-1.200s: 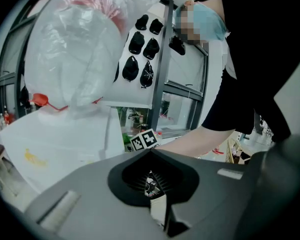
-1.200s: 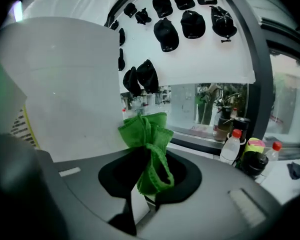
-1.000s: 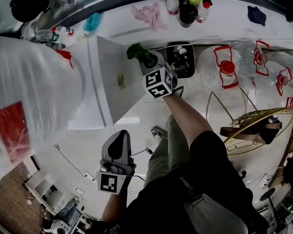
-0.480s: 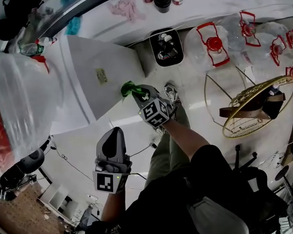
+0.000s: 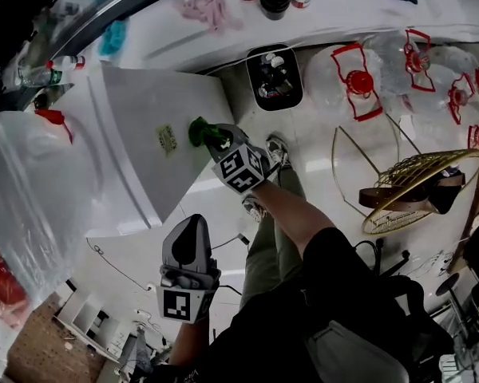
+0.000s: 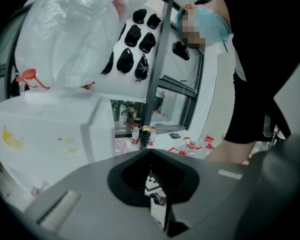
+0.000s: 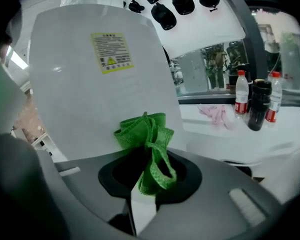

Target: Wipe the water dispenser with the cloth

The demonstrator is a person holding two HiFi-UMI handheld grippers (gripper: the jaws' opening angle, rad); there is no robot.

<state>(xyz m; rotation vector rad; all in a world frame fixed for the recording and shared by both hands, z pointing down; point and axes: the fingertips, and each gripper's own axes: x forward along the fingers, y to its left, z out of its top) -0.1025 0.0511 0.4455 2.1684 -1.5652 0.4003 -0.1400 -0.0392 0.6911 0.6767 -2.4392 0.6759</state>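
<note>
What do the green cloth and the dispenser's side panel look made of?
The cloth looks like soft woven microfibre or terry: matte, limp folds, stitched hem. The side panel is smooth white with slight sheen, probably plastic or painted metal.

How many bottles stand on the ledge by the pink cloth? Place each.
3, in a row right of the pink cloth: a red-capped bottle nearest it, a dark bottle in the middle, a second red-capped bottle last. None looks hidden.
</note>
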